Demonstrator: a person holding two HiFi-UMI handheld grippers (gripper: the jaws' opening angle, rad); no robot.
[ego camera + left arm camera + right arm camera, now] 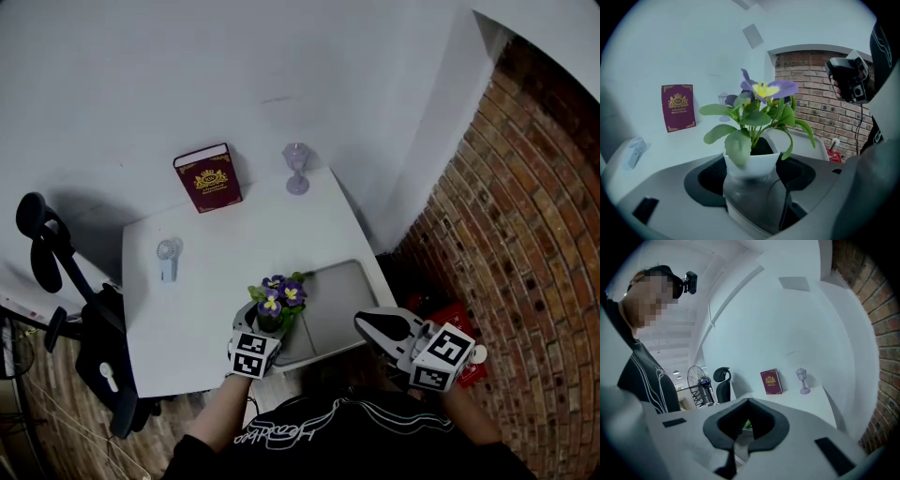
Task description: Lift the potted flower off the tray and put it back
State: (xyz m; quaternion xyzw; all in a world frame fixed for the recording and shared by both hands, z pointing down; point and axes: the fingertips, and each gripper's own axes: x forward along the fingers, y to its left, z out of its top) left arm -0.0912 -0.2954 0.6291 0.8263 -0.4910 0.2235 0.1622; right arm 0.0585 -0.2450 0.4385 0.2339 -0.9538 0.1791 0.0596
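Note:
The potted flower [278, 298] has purple and yellow blooms and green leaves in a white pot [751, 164]. It stands at the near left corner of the grey tray [342, 300] by the table's front edge. My left gripper [270, 317] is around the pot, one jaw on each side. In the left gripper view [754, 163] dark pad shows on both sides of the pot, so the jaws look open. My right gripper [367, 323] hovers to the right of the tray, off the table's front corner. Its tips meet [749, 401], with nothing between them.
A maroon book [208, 178] leans on the wall at the back of the white table, with a lilac goblet-shaped lamp [297, 167] beside it. A small white hand fan [169, 258] lies at the left. A black office chair [56, 272] stands left, a brick wall [534, 234] right.

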